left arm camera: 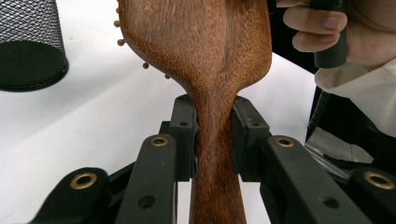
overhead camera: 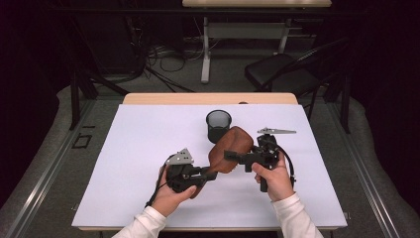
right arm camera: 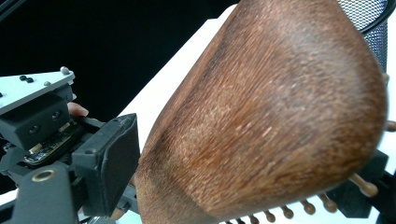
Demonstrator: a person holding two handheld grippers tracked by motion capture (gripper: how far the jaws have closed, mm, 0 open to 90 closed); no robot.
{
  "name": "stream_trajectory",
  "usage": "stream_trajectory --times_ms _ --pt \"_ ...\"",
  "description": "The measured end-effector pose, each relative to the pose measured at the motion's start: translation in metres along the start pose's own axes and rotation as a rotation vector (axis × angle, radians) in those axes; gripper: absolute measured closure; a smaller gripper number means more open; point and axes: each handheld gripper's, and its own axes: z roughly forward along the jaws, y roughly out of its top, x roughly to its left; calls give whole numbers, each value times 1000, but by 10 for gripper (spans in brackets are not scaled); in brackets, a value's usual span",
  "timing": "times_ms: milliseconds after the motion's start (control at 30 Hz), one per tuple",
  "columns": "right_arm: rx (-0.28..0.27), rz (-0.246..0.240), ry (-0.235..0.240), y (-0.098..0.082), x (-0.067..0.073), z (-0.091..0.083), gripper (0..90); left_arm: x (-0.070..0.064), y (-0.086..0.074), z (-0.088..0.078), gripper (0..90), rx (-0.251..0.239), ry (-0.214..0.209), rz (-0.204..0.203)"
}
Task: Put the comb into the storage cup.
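- The wooden hairbrush (overhead camera: 229,148) is held up off the counter (overhead camera: 138,148), near its middle and a little toward the near edge, just in front of the black mesh cup (overhead camera: 218,125).
- The left hand-held gripper (left arm camera: 214,135) pinches the brush's narrow handle; in the left gripper view both pads press against the wood just below where the head widens. That neck is a sensible place to hold: thin enough for a firm clamp and close enough to steady the head.
- The right hand-held gripper (overhead camera: 234,156) comes in from the right side, its jaws set around the broad head. One pad lies against the smooth back and the other sits on the bristle side, but I cannot tell whether they actually press.
- Bristle pins (right arm camera: 362,184) point down and away from the right gripper's camera.
- My guess is that the two-handed hold serves to pass or turn the brush, perhaps for dropping it handle-first into the cup.
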Motion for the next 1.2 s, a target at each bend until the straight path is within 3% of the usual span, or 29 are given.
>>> stream_trajectory --times_ms 1200 --pt "2 49 28 -2 -6 3 153 -2 -4 6 732 9 -13 10"
